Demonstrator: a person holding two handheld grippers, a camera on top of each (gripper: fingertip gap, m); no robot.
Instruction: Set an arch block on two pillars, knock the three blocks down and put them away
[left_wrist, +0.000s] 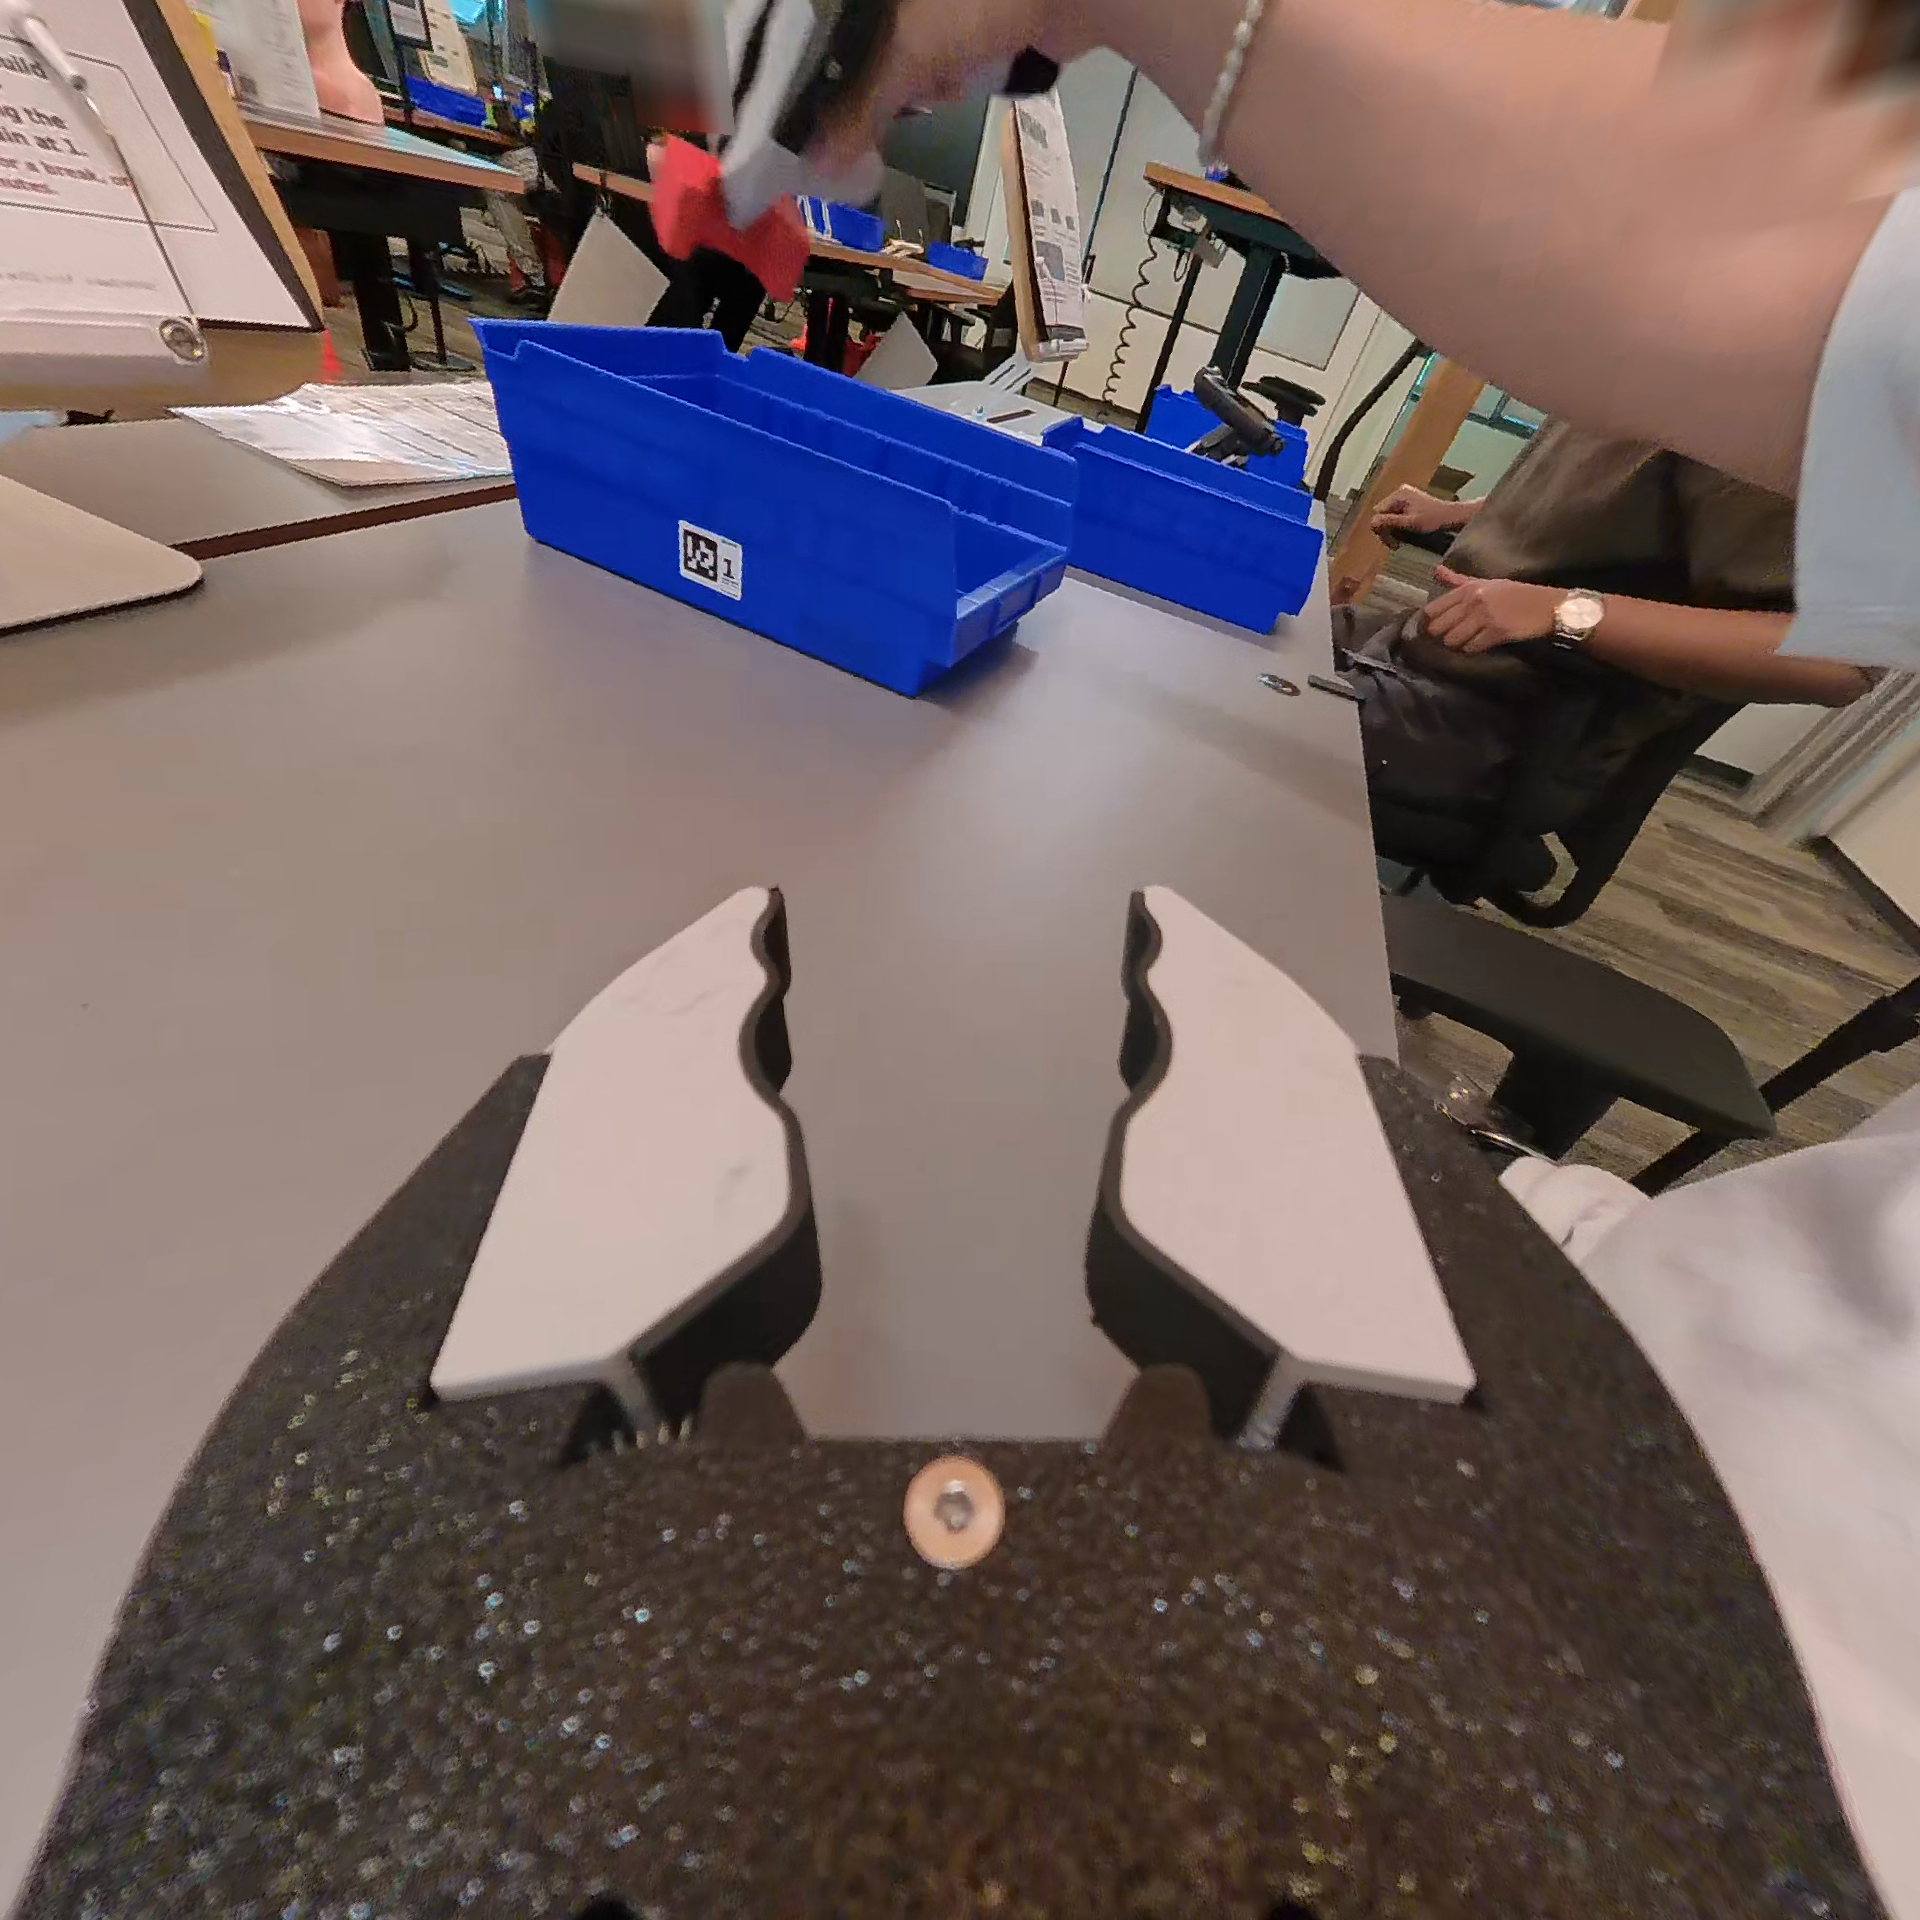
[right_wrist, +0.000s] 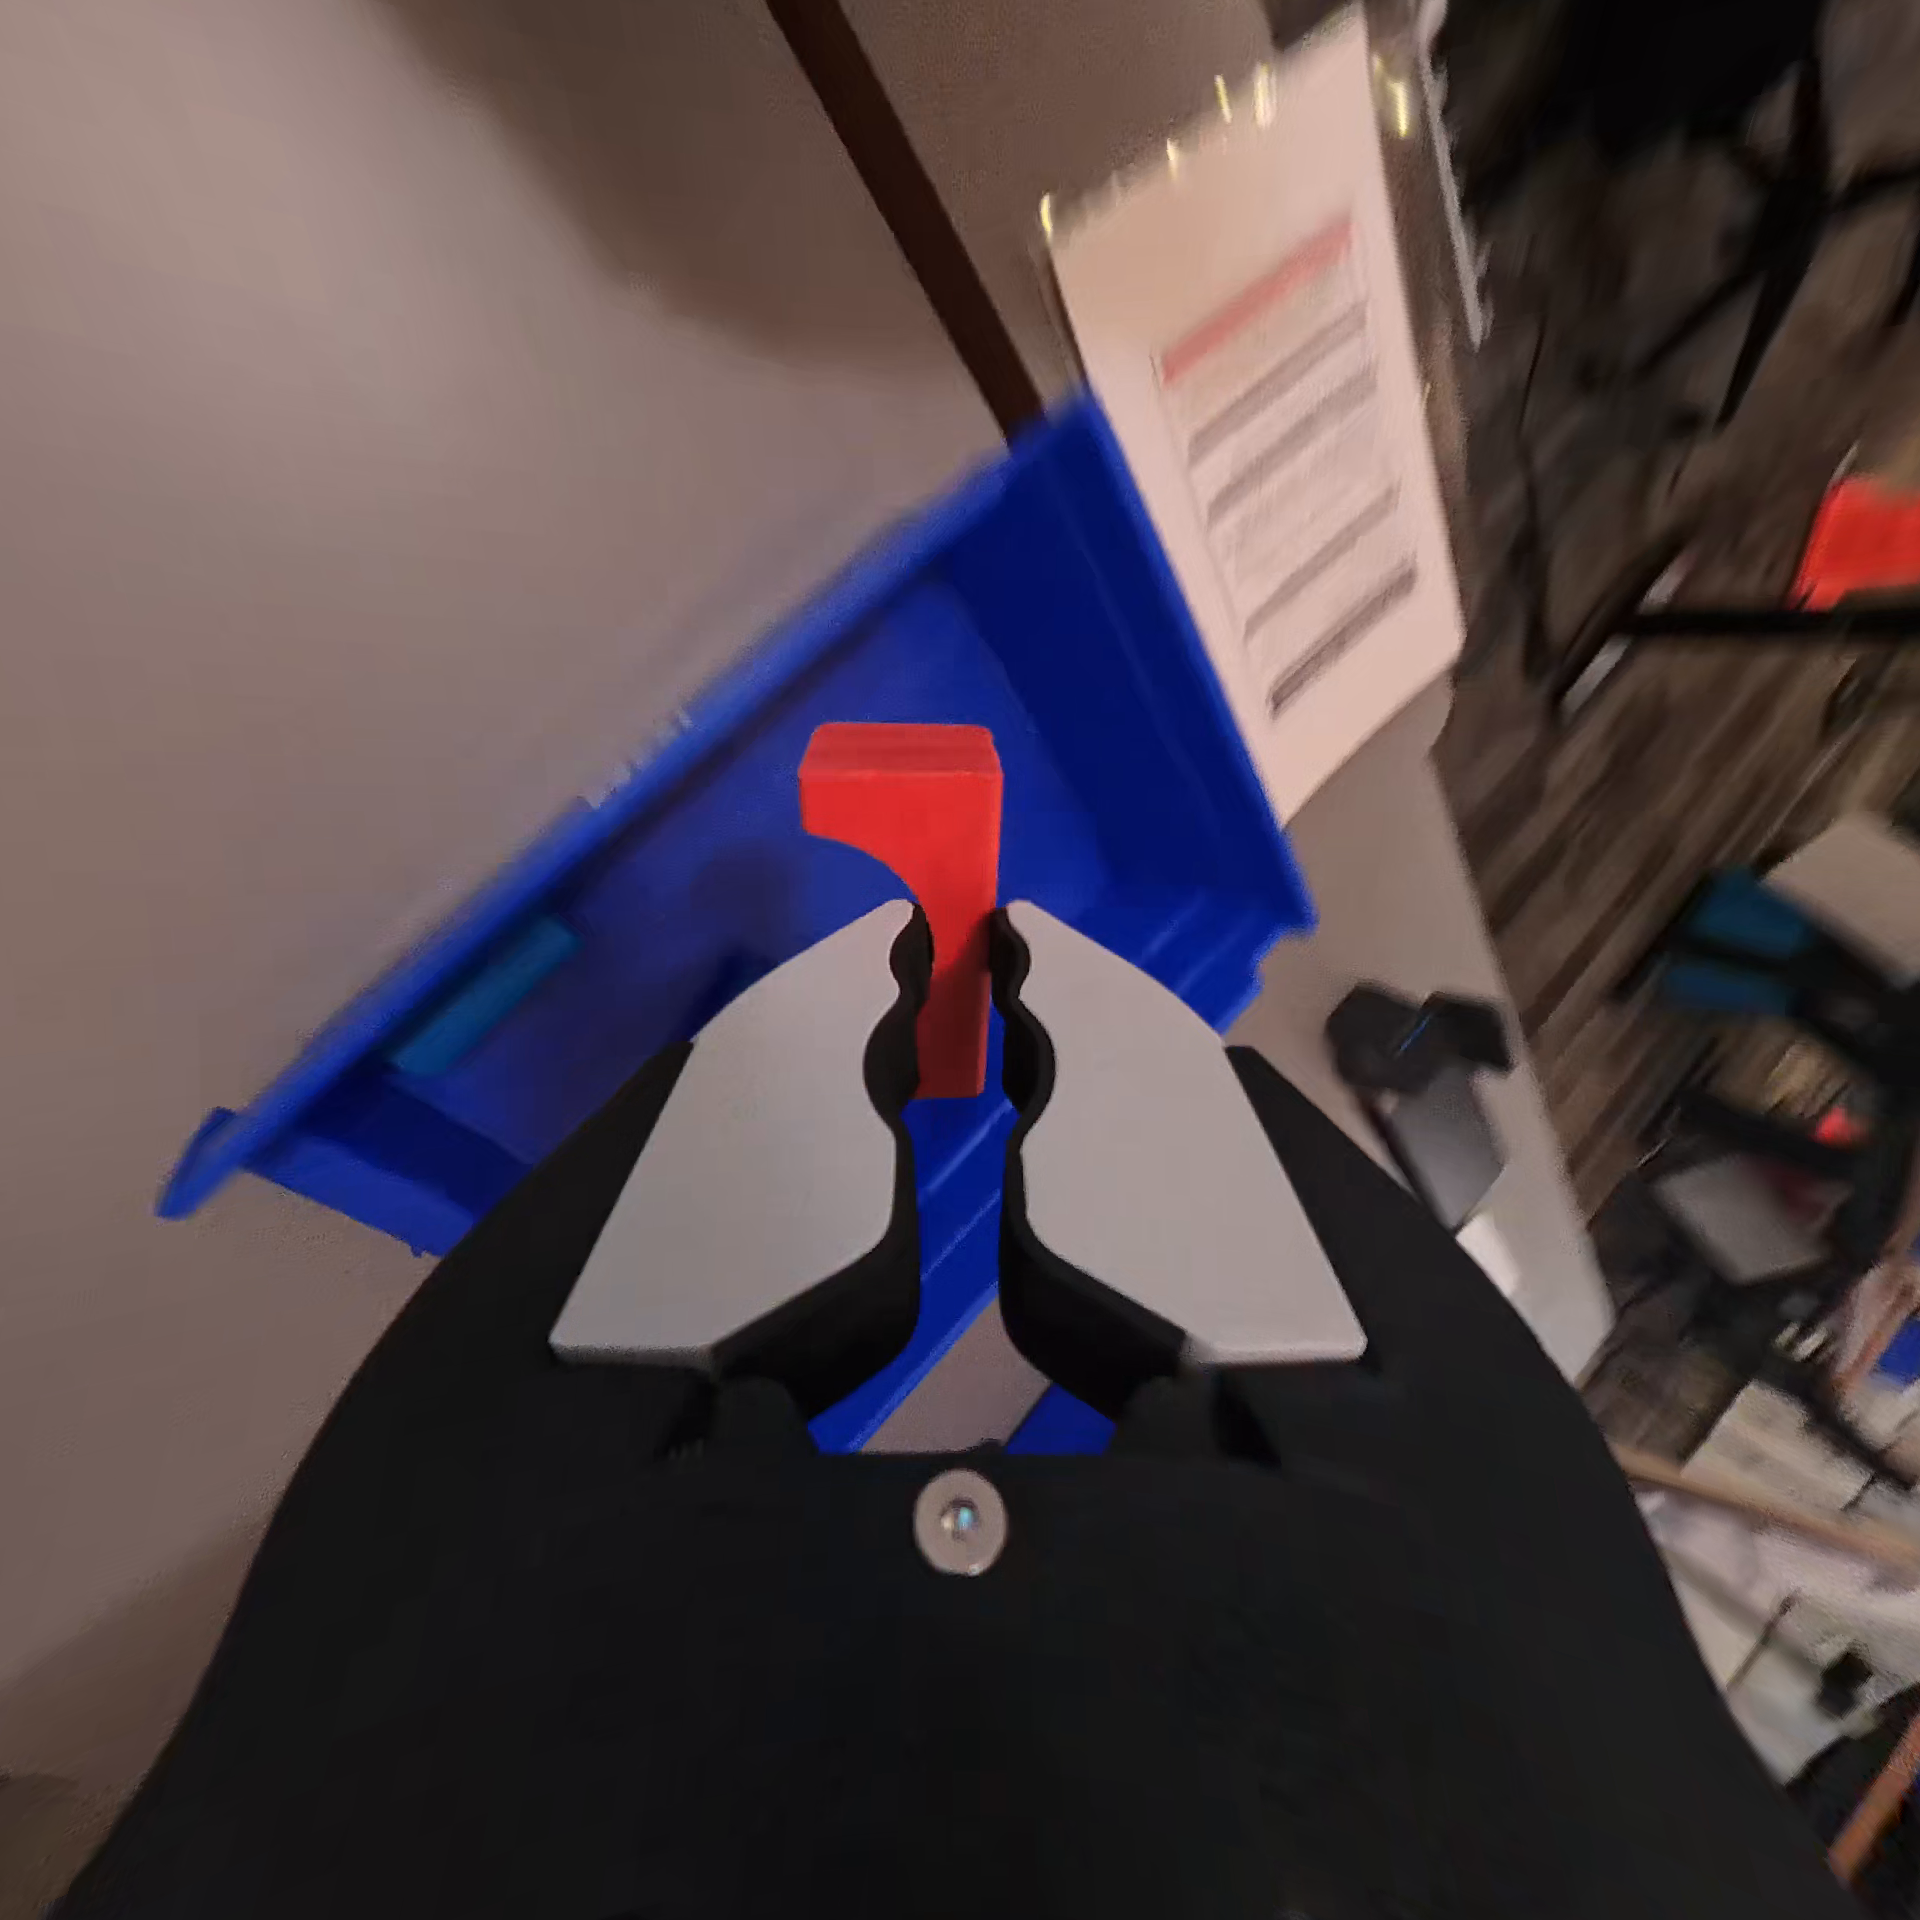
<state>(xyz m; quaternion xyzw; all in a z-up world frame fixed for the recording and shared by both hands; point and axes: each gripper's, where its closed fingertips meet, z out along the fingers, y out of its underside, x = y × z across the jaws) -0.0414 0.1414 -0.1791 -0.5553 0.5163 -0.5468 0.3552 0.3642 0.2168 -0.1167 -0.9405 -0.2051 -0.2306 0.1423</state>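
Observation:
My left gripper (left_wrist: 954, 909) is open and empty, held low over the grey table (left_wrist: 416, 831), a little short of a long blue bin (left_wrist: 769, 499) with a black-and-white tag on its side. My right gripper (right_wrist: 956, 920) is shut on a red block (right_wrist: 914, 821) with a curved cutout, and holds it in the air above the blue bin (right_wrist: 727, 831). The right gripper and the red block (left_wrist: 727, 223) also show, blurred, high in the left wrist view above the bin, under a person's forearm (left_wrist: 1455, 187).
A second blue bin (left_wrist: 1195, 520) stands behind the first at the right. A standing sign board (left_wrist: 114, 187) and papers (left_wrist: 364, 426) lie at the left. A seated person (left_wrist: 1558, 582) and a chair are past the table's right edge. A washer (left_wrist: 1276, 683) lies near that edge. My right fingertips sit around 40 cm from my left ones.

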